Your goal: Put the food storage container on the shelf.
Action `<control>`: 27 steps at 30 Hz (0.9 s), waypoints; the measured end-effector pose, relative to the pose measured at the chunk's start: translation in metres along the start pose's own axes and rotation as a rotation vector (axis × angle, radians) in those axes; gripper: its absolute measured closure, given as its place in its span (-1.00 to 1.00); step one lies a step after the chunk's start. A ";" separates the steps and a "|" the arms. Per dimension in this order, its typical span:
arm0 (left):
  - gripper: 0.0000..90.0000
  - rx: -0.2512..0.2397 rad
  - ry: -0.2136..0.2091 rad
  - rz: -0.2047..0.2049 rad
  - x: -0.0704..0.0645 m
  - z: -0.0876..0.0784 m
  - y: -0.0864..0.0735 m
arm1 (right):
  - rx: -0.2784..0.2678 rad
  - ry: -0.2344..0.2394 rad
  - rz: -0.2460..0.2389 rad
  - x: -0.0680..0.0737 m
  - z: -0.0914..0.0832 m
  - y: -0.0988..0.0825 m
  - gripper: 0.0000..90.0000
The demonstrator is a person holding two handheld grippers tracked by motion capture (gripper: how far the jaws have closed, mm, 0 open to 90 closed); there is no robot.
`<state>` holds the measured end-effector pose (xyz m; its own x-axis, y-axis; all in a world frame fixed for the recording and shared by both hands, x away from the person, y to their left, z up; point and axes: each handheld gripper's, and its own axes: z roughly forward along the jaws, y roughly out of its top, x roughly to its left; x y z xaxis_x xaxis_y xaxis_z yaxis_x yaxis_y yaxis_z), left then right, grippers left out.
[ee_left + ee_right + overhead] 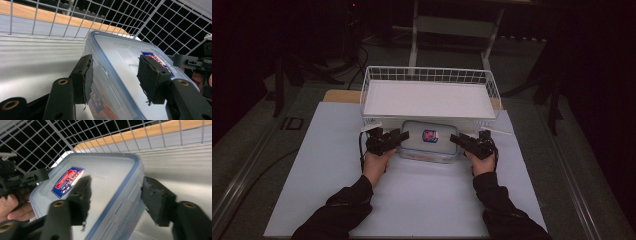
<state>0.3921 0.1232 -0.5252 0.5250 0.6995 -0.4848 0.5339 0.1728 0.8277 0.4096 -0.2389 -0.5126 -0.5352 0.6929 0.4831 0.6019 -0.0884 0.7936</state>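
You hold a black two-jaw gripper in each hand, one at each end of a clear plastic box with a blue-rimmed lid (428, 141). The box sits on the white table (337, 165), just in front of the white wire basket (429, 75). A red and blue sticker (430, 135) is on its lid.

Your left gripper (399, 137) is at the box's left end. In the left gripper view, its jaws stand part open around the edge of the lid. One pad (86, 77) sits against the side of the box. The other pad (150, 77) hangs over the lid, and you cannot tell if it touches.

Your right gripper (459, 139) is at the right end. Its jaws are part open too. One pad (82, 197) is over the lid, and the other pad (157, 200) is just beside the box wall, with a small gap.
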 end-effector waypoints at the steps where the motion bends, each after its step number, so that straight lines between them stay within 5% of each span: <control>1: -0.03 -0.001 -0.001 -0.001 -0.001 0.000 0.001 | 0.001 -0.009 -0.010 0.001 0.001 0.000 -0.16; 4: -0.12 -0.021 -0.014 0.004 -0.003 -0.006 0.004 | 0.003 -0.022 -0.021 0.006 -0.002 0.001 -0.17; 14: -0.67 0.029 -0.087 0.099 -0.015 -0.033 0.000 | -0.012 -0.041 -0.118 0.027 -0.028 -0.002 -0.29; 18: -0.72 0.047 -0.112 0.097 -0.018 -0.047 -0.005 | -0.017 -0.008 -0.147 0.044 -0.038 -0.004 -0.29; 21: -1.00 0.082 -0.129 0.090 -0.019 -0.053 -0.010 | -0.006 0.019 -0.168 0.056 -0.041 -0.008 -0.28; 27: -1.00 0.117 -0.140 0.114 -0.029 -0.067 -0.017 | 0.037 0.079 -0.170 0.077 -0.037 -0.022 -0.14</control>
<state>0.3233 0.1470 -0.5066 0.6688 0.6055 -0.4313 0.5347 0.0112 0.8450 0.3334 -0.2098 -0.4787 -0.6752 0.6369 0.3721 0.5197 0.0527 0.8527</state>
